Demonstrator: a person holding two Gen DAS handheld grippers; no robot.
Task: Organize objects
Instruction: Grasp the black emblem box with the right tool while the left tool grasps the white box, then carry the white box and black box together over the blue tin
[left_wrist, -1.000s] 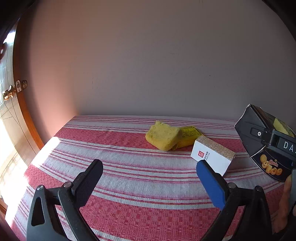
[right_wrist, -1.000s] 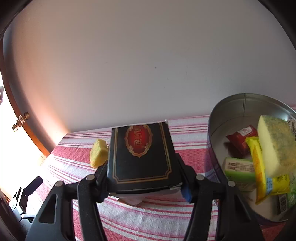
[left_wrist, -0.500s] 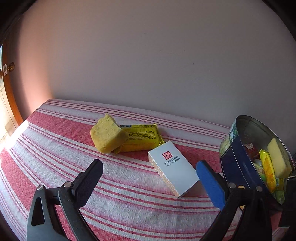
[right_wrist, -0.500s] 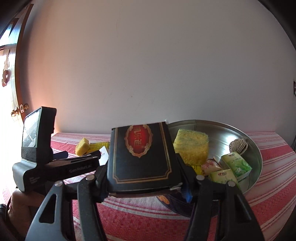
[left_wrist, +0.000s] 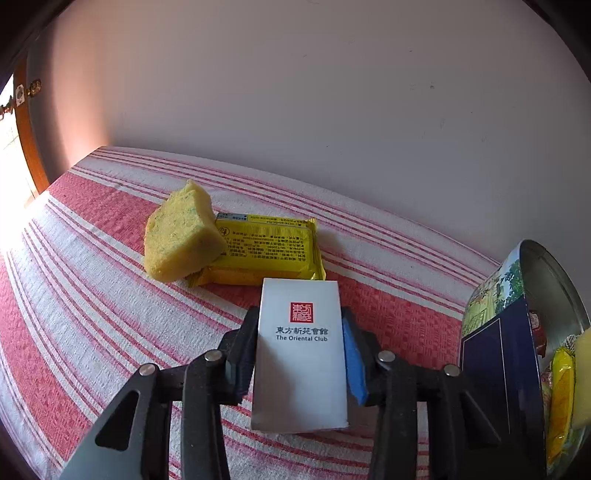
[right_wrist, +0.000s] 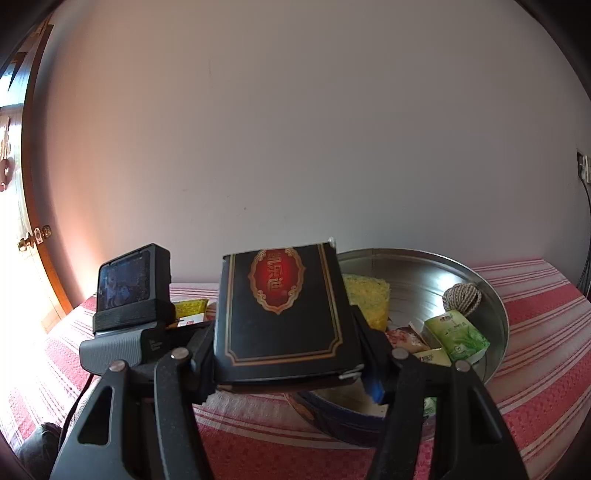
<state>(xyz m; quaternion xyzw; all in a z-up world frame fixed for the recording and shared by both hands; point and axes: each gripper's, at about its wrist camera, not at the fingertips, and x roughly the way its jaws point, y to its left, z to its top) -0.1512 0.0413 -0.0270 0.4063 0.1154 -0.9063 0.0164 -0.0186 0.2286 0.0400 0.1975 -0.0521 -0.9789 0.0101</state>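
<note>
Inside, tin (right_wrist: 495, 306) holds sponge (right_wrist: 367, 297), twine (right_wrist: 461, 299), packets (right_wrist: 456, 334).

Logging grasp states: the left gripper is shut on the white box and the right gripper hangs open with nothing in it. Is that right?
Not quite. The left gripper is shut on the white box, as you say, but the right wrist view shows the right gripper clamped on a black box, not empty.
</note>
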